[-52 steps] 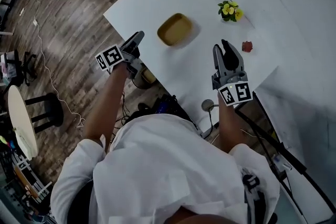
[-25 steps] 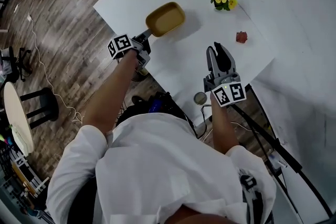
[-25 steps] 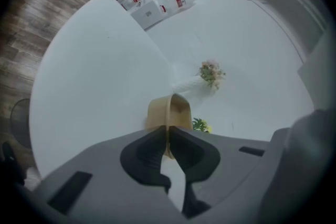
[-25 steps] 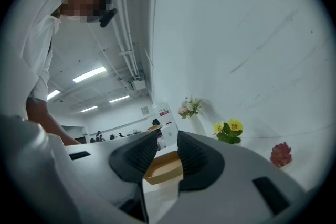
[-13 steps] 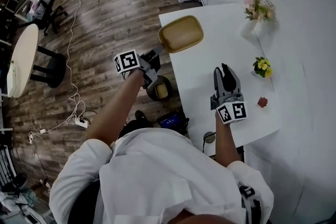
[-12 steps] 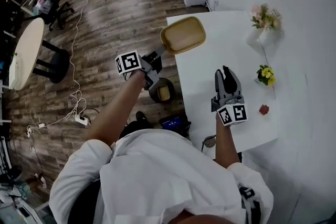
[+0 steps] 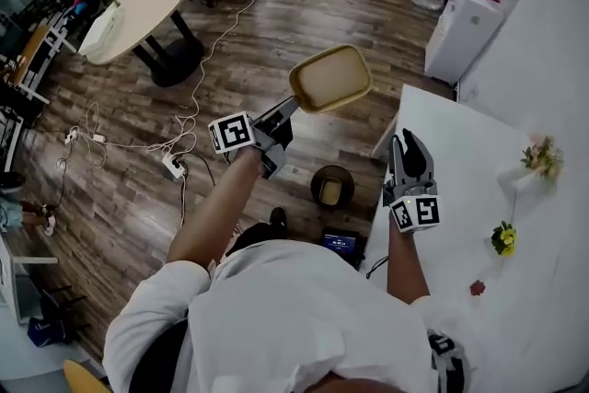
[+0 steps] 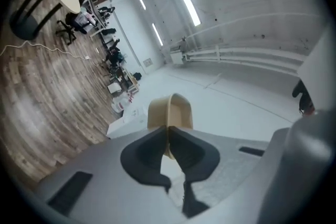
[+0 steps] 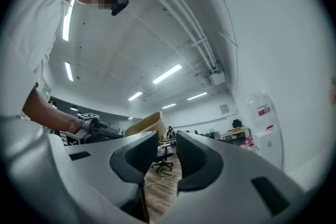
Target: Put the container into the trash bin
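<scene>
A shallow tan container (image 7: 331, 78) hangs in the air over the wooden floor. My left gripper (image 7: 287, 109) is shut on its near rim and points level. In the left gripper view the container (image 8: 169, 112) stands edge-on, pinched between the dark pads of the left gripper (image 8: 168, 140). A small round trash bin (image 7: 331, 187) stands on the floor below and a little right of the container, with something tan inside. My right gripper (image 7: 408, 140) hovers by the white table's corner (image 7: 433, 120); its jaws are closing with nothing between them. From the right gripper (image 9: 167, 152) the container (image 9: 146, 124) shows to the left.
A round white table (image 7: 138, 6) and chairs stand far left. Cables and a power strip (image 7: 173, 166) lie on the floor. A dark device (image 7: 340, 242) lies by my feet. A white cabinet (image 7: 465, 14) stands at the back right. A flower vase (image 7: 538, 161), a yellow plant (image 7: 503, 239) and a red item (image 7: 476, 287) sit on the white table.
The left gripper lifted the container off the white table and carried it up and out over the floor. The right gripper swung the same way to the table's corner. The trash bin came into view.
</scene>
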`<state>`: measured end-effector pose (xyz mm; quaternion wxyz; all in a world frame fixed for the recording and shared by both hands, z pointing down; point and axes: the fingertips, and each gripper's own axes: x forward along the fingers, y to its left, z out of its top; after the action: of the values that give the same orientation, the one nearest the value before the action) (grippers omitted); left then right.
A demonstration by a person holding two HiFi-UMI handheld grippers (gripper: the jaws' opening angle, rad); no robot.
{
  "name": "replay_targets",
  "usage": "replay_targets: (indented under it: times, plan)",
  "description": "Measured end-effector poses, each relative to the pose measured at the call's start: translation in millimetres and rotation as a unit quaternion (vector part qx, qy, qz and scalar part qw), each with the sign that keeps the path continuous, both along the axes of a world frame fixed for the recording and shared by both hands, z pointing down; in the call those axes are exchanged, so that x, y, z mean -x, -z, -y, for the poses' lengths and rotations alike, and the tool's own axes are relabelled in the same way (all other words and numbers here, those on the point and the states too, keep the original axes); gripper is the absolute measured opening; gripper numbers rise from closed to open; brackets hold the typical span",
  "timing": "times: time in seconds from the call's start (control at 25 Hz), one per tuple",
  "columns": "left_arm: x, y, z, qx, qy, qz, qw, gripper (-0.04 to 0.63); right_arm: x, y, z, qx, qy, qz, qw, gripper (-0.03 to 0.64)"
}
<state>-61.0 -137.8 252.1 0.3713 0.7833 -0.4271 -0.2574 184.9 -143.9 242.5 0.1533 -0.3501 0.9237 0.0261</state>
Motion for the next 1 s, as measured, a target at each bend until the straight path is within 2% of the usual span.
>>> replay_targets:
  times: [0.04, 0.16, 0.36, 0.56, 0.68, 0.84, 1.0]
  plan:
    - [15, -5, -6, 0.005, 0.018, -0.005, 0.9998, 0.026, 12, -3, 2, 0.000, 0.009, -0.003, 1.000, 0.124]
    - [59, -35, -22, 0.054, 0.074, -0.027, 0.9955, 0.026, 42, -14, 7, -0.001, 0.023, -0.008, 1.000, 0.124]
    - [126, -62, -34, 0.056, 0.120, -0.037, 0.9905, 0.026, 83, -30, 13, 0.002, 0.025, -0.009, 1.000, 0.124]
    - [150, -57, -22, 0.053, 0.107, -0.040, 0.9920, 0.026, 92, -30, 21, 0.041, 0.000, -0.044, 0.998, 0.121]
    - [155, -75, 3, 0.069, 0.098, -0.042, 0.9919, 0.026, 97, -50, 44, 0.064, -0.013, -0.058, 0.996, 0.121]
    - [143, -140, 22, 0.108, 0.079, -0.048, 0.9898, 0.026, 96, -115, 54, 0.100, -0.028, -0.078, 0.991, 0.121]
    - [126, -233, 37, 0.169, 0.069, -0.049, 0.9819, 0.026, 96, -213, 64, 0.154, -0.039, -0.113, 0.981, 0.121]
